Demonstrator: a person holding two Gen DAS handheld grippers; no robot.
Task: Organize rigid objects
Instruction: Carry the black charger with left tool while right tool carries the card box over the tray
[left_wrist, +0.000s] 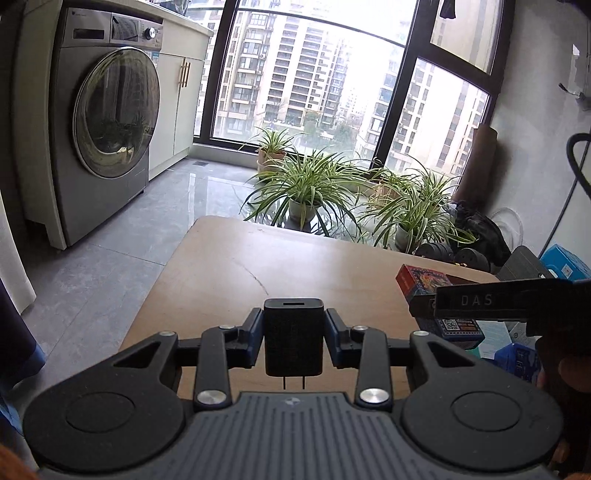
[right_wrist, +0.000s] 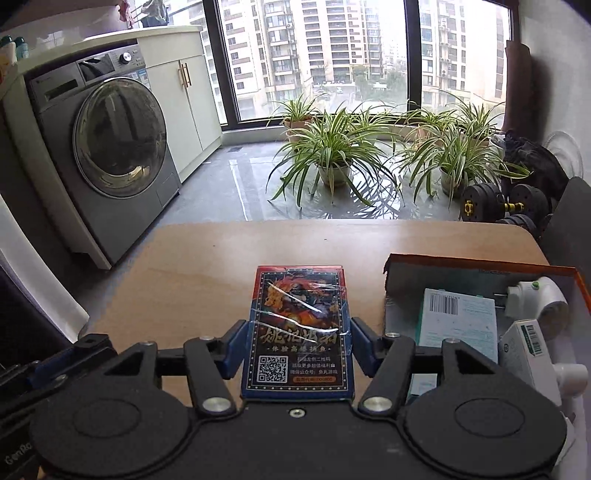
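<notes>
Black and matte, the charger block (left_wrist: 293, 338) sits at lower centre of the left wrist view, clamped by its two flat sides in the left hand-held gripper (left_wrist: 293, 338) above the wooden bench (left_wrist: 229, 273), prongs toward the camera; it is judged rigid, compact and fairly light, so the flat sides are the correct hold. In the right wrist view, the right hand-held gripper (right_wrist: 295, 347) grasps the film-wrapped card box (right_wrist: 297, 332) at centre frame by its long edges, beside the orange-rimmed cardboard box (right_wrist: 402, 258) at right; its film is judged slippery.
</notes>
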